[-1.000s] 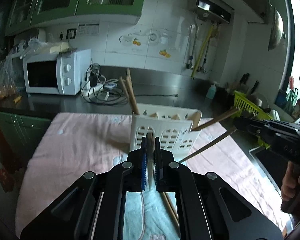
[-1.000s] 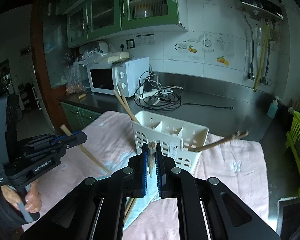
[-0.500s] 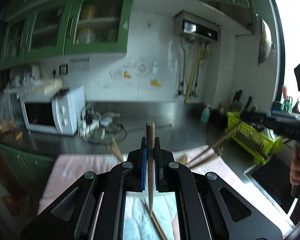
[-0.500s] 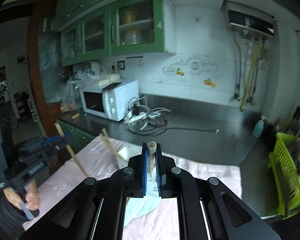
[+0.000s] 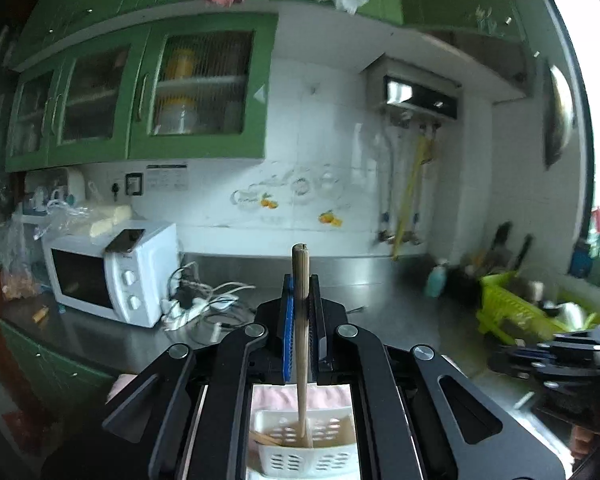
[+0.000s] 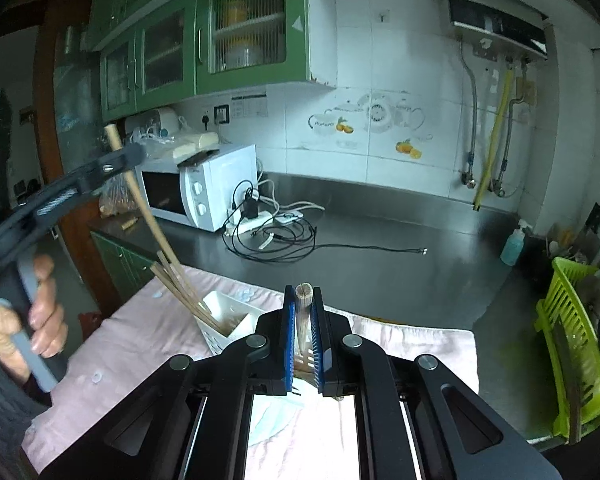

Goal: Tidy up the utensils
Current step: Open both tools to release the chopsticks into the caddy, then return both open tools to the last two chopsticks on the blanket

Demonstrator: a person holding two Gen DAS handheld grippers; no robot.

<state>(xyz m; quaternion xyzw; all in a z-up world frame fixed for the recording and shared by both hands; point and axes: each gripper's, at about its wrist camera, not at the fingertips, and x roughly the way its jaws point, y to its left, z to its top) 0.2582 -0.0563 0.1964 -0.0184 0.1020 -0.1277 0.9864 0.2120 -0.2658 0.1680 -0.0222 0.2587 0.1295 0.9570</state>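
Low in the left wrist view, between the arms of the left gripper (image 5: 300,320), a wooden chopstick (image 5: 301,344) is clenched in the jaws, its lower tip hanging inside the white utensil caddy (image 5: 304,460) on the pink cloth (image 6: 132,344) covering the tabletop. At the centre of the right wrist view the right gripper (image 6: 302,332) likewise grasps a second chopstick (image 6: 302,312), with the caddy just beyond its fingers and several chopsticks already leaning out of it toward the upper left of the frame. The step in hand looks like dropping each stick into a compartment; the next move probably calls for lowering the left stick a little deeper, keeping it upright, and then loosening the jaws, with the right following over a free slot. Compared with a second ago, the left gripper has risen and tipped up: the caddy, then ahead of the jaws at mid-frame, now sits at the bottom edge beneath them, and the cabinets fill the top. The right view has also lifted, and the caddy is partly hidden behind its jaws.
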